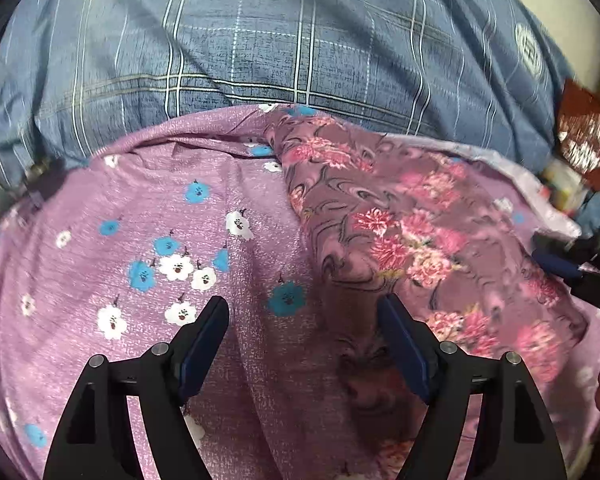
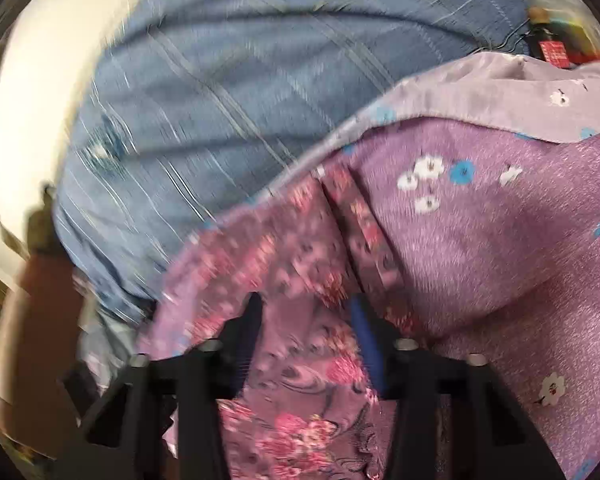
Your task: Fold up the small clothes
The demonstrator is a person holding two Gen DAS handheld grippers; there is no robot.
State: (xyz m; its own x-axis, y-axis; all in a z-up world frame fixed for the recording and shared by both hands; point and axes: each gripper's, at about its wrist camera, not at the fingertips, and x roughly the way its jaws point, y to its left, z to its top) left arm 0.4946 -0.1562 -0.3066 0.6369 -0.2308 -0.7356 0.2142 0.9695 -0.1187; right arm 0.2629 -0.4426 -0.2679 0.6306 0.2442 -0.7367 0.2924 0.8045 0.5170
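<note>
The lilac cloth (image 1: 100, 248), dotted with blue and white flowers, covers the left of the blue checked bedding (image 1: 260, 40). The left gripper (image 1: 302, 320) hovers over it with jaws wide apart and nothing between them. Right of it lies the mauve garment (image 1: 412, 232) with pink flowers, resting on the lilac cloth. At the far right edge the right gripper (image 1: 572, 264) meets that garment; in its own blurred view its jaws stand partly apart with the fabric between them, and whether they pinch it cannot be told.
</note>
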